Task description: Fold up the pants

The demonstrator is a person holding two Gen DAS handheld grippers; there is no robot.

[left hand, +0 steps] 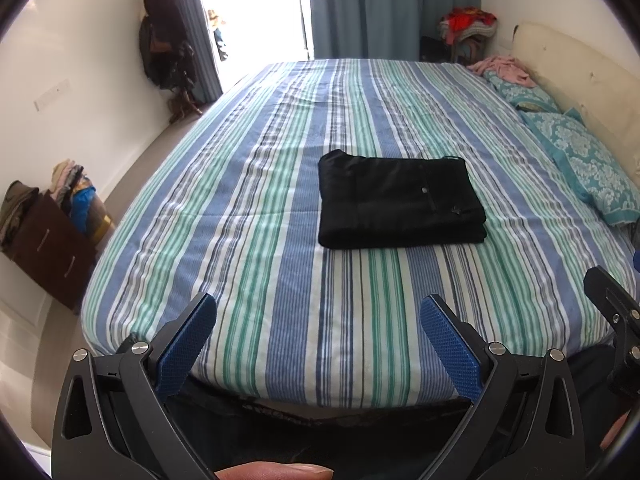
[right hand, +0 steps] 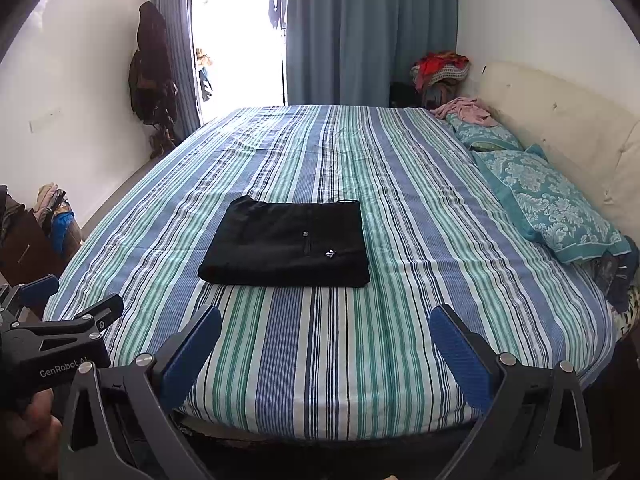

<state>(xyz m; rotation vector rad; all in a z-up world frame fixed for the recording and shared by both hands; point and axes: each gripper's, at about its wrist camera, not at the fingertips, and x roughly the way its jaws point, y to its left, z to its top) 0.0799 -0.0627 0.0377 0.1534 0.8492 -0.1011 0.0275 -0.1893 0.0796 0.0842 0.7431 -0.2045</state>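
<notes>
Black pants (left hand: 396, 200) lie folded into a flat rectangle on the striped bed (left hand: 280, 280); they also show in the right wrist view (right hand: 288, 244). My left gripper (left hand: 318, 312) is open and empty, held back at the near edge of the bed, well short of the pants. My right gripper (right hand: 326, 324) is open and empty too, near the same edge. Part of the right gripper shows at the right of the left wrist view (left hand: 612, 300), and the left gripper shows at the left of the right wrist view (right hand: 60, 320).
Two teal patterned pillows (right hand: 552, 204) and a pink cloth (right hand: 466, 110) lie along the cream headboard (right hand: 560, 120) on the right. A brown drawer unit with clothes (left hand: 48, 240) stands on the floor at left. Blue curtains (right hand: 368, 32) and a bright doorway are beyond the bed.
</notes>
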